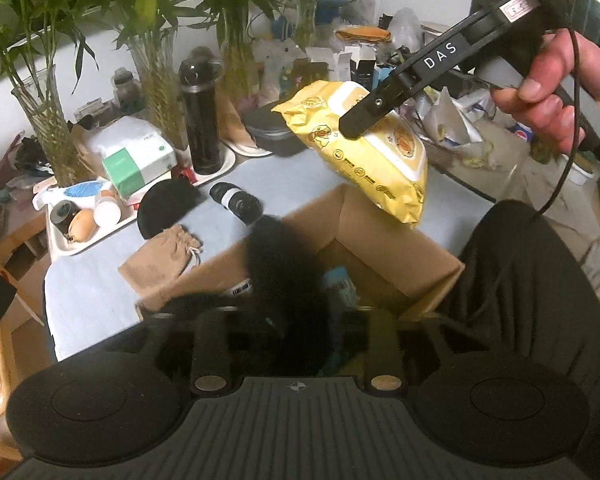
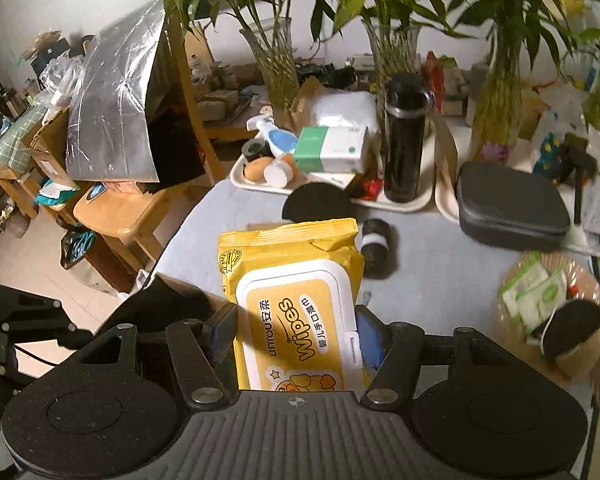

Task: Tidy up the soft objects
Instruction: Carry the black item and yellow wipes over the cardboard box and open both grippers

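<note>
My right gripper point(image 2: 296, 332) is shut on a yellow pack of wipes point(image 2: 296, 300) and holds it in the air. In the left wrist view the right gripper point(image 1: 354, 126) and the pack point(image 1: 374, 152) hang above the far flap of an open cardboard box point(image 1: 380, 252). My left gripper point(image 1: 296, 344) is shut on a black fluffy soft thing point(image 1: 284, 280) that hangs over the box. A black round pad point(image 1: 164, 208), a tan drawstring pouch point(image 1: 160, 260) and a black roll with a white band point(image 1: 236, 202) lie on the blue table point(image 1: 88, 300).
A white tray point(image 1: 66, 246) at the left holds an egg, a jar and a spray bottle. A black flask point(image 1: 202, 116), a tissue box point(image 1: 138, 160), a grey case point(image 2: 508, 206) and plant vases stand at the back. A woven basket point(image 2: 548, 300) sits at the right.
</note>
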{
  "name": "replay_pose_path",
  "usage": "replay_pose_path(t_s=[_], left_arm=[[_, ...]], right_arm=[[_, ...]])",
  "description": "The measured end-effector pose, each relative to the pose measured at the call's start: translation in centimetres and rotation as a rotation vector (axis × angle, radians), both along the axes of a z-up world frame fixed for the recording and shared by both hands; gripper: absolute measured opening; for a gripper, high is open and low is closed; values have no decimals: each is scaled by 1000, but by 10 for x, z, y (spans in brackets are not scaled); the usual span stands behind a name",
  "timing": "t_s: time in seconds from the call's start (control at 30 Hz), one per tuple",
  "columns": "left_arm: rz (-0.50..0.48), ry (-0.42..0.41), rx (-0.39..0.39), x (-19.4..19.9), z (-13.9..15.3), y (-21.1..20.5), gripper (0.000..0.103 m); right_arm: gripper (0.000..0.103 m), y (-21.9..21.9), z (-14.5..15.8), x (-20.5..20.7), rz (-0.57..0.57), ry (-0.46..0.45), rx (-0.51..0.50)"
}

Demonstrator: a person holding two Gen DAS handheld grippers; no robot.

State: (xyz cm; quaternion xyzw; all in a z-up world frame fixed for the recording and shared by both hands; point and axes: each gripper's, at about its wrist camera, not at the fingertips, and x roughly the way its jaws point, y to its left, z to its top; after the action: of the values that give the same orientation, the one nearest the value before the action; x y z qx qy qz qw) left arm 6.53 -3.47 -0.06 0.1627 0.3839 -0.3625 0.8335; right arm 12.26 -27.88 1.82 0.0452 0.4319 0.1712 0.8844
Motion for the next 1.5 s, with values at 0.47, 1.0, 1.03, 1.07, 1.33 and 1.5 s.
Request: replay_pose_path(t_s=[0.47,1.0,1.03,1.07,1.33,1.5], left_arm=[[124,-46,-62,-37,-2,27,64],[175,-35,-106,-50,-7,48,64],[177,-37,-106,-50,-7,50,64],[178,-39,-106,-50,-8,51,64],[196,-59,-111,-47,-9,57,64],[161,-132,-14,-52,-16,46,64]], right_arm=[[63,-5,-12,-21,-44,49,96],[65,20,-26,-23,5,37,26],[72,20,-29,-24,9,43,40],[76,20,-30,-25,9,42,43],[94,25,-27,-34,46,-1,20],[96,25,-25,-36,52,-13,13]])
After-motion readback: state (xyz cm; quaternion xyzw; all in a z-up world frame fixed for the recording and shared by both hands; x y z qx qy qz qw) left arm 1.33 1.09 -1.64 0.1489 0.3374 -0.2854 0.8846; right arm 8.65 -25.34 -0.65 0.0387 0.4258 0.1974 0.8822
